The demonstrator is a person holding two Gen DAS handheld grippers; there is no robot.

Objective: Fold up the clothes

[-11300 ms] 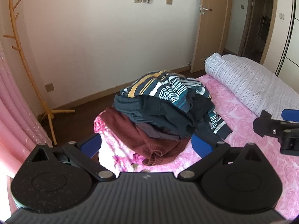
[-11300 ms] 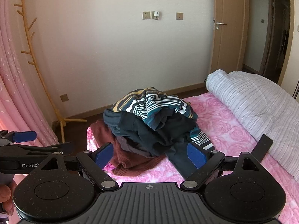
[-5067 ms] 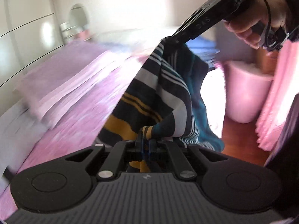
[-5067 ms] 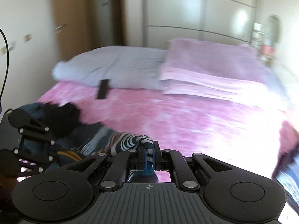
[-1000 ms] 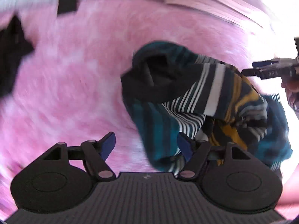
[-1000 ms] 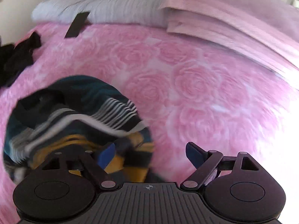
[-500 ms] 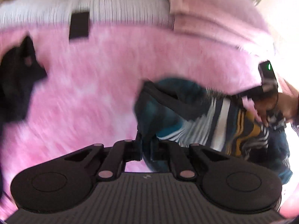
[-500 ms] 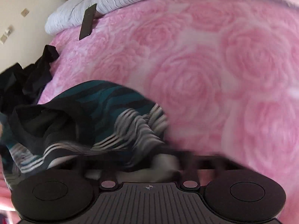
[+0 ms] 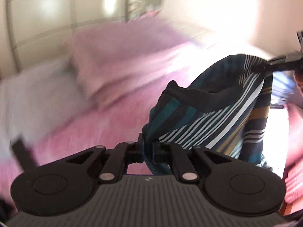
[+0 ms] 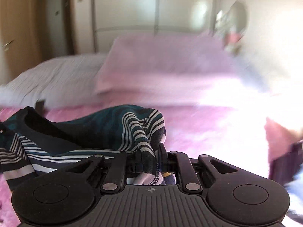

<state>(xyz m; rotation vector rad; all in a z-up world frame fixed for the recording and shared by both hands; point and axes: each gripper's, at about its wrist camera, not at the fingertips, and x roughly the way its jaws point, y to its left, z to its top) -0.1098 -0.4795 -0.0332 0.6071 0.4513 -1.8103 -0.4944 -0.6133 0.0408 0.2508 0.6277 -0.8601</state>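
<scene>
both grippers rose, lifting the striped sweater (image 9: 217,117) off the pink rose bedspread (image 10: 198,128). left gripper (image 9: 148,151) and right gripper (image 10: 151,162) each pinch its fabric. wardrobe doors (image 10: 132,5) at twelve o'clock.

Pink bedspread (image 10: 198,124), pink folded quilt (image 10: 161,64), grey striped pillow (image 10: 56,75), wardrobe (image 10: 151,5).

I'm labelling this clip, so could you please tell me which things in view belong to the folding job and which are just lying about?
Job:
- striped garment
- left gripper
- right gripper

Lying about:
- pink pillow
- grey striped bedding
</scene>
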